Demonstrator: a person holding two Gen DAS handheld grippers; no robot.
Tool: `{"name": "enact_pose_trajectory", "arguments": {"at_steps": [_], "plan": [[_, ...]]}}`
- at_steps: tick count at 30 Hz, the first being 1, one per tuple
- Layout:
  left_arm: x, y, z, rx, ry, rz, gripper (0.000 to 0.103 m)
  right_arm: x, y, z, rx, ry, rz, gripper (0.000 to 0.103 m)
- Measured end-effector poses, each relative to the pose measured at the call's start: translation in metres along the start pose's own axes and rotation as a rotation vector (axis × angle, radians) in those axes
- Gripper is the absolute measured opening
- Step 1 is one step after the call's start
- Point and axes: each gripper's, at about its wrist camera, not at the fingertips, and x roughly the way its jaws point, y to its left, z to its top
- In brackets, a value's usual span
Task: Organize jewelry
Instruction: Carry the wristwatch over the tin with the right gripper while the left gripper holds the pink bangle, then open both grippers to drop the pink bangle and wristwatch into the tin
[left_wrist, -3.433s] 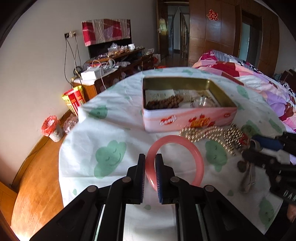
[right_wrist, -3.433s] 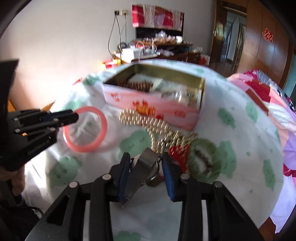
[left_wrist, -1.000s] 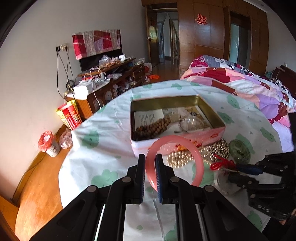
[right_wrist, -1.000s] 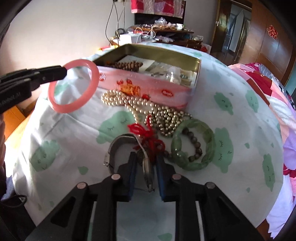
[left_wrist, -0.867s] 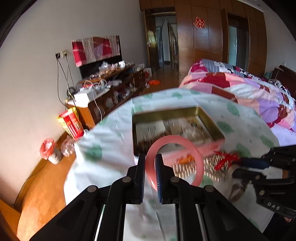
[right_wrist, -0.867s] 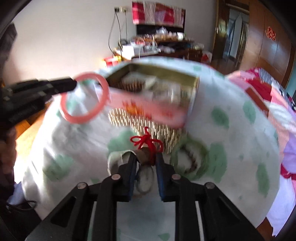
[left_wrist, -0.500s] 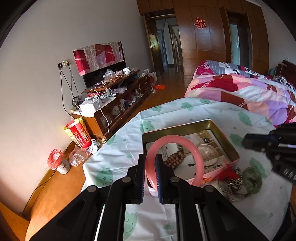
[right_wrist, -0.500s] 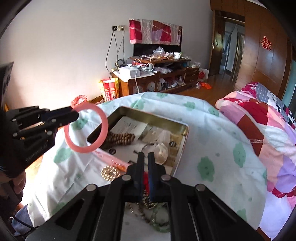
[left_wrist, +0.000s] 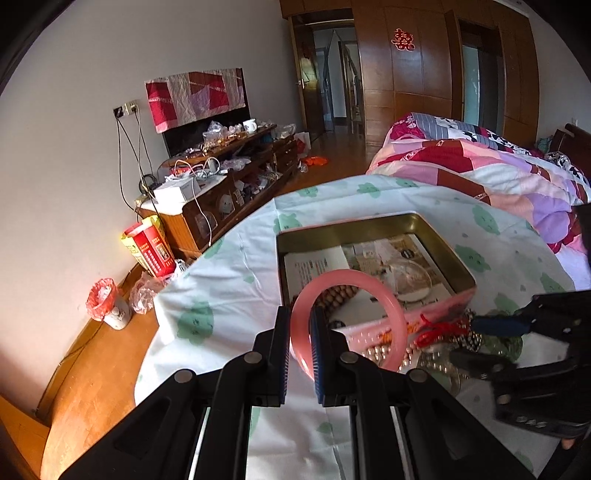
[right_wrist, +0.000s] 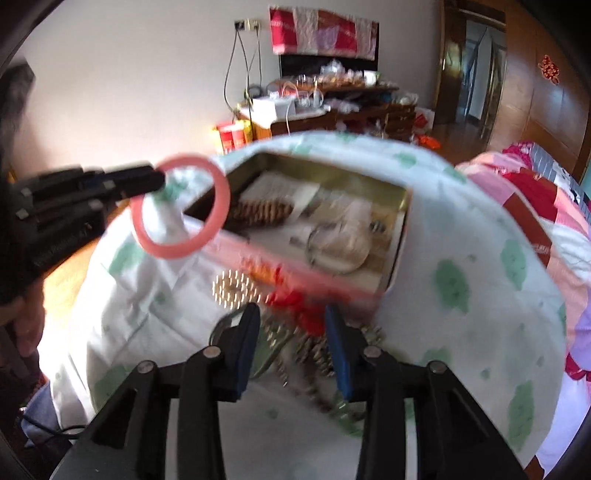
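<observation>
My left gripper (left_wrist: 299, 334) is shut on the rim of a pink bangle (left_wrist: 392, 306), held upright over the near left corner of the pink-sided tin (left_wrist: 448, 254). From the right wrist view the same bangle (right_wrist: 221, 201) hangs at the left gripper (right_wrist: 157, 181). The right gripper (right_wrist: 291, 323) is blurred. Its jaws are opening and no pad presses on anything. Just past its tips, by the tin's (right_wrist: 400, 214) near wall, are a red knotted cord (right_wrist: 295, 301) and pearl beads (right_wrist: 232, 288). The red cord (left_wrist: 437, 328) lies close to the right gripper (left_wrist: 480, 341).
Inside the tin are brown beads (right_wrist: 264, 212), a clear bangle (right_wrist: 332, 240) and papers. A green-patterned cloth (left_wrist: 229, 273) covers the round table, which drops off to wooden floor on the left. A bed with a patchwork quilt (left_wrist: 480, 166) stands at the right.
The right gripper, shut half a second ago on the red-corded piece, now has its jaws apart, and its view has dropped toward the tin's near wall. The left gripper still holds the bangle.
</observation>
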Motion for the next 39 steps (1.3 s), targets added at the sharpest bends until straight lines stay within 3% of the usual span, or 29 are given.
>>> {"name": "enact_pose_trajectory", "arguments": {"at_steps": [6, 8, 17, 22, 27, 34, 35, 37, 38, 39], "plan": [[0.005, 0.001, -0.01, -0.017, 0.02, -0.011, 0.01, 0.025, 0.002, -0.011, -0.001, 0.044, -0.035, 0.037], [0.004, 0.002, -0.01, -0.02, 0.018, -0.012, 0.01, 0.026, -0.001, -0.012, 0.008, 0.057, -0.017, 0.006], [-0.009, 0.009, -0.002, -0.029, -0.013, -0.018, 0.01, -0.027, 0.009, -0.022, -0.032, -0.044, -0.001, 0.006], [-0.009, 0.006, 0.019, 0.0, -0.044, -0.009, 0.01, -0.049, 0.008, -0.001, -0.04, -0.121, -0.016, 0.006], [0.019, 0.012, 0.047, 0.012, -0.047, 0.034, 0.01, -0.04, -0.01, 0.046, -0.029, -0.165, -0.07, 0.006], [0.068, 0.03, 0.058, -0.051, 0.01, 0.059, 0.011, 0.006, -0.041, 0.079, 0.003, -0.147, -0.119, 0.006], [0.072, 0.03, 0.057, -0.053, 0.023, 0.058, 0.014, 0.013, -0.045, 0.079, 0.013, -0.134, -0.114, 0.007], [0.074, 0.03, 0.054, -0.064, 0.044, 0.068, 0.038, 0.022, -0.052, 0.078, 0.025, -0.124, -0.11, 0.011], [0.069, 0.03, 0.05, -0.076, 0.029, 0.076, 0.06, 0.021, -0.055, 0.075, 0.032, -0.13, -0.115, 0.016], [0.064, 0.031, 0.047, -0.084, 0.01, 0.084, 0.072, 0.02, -0.057, 0.072, 0.038, -0.131, -0.121, 0.019]]}}
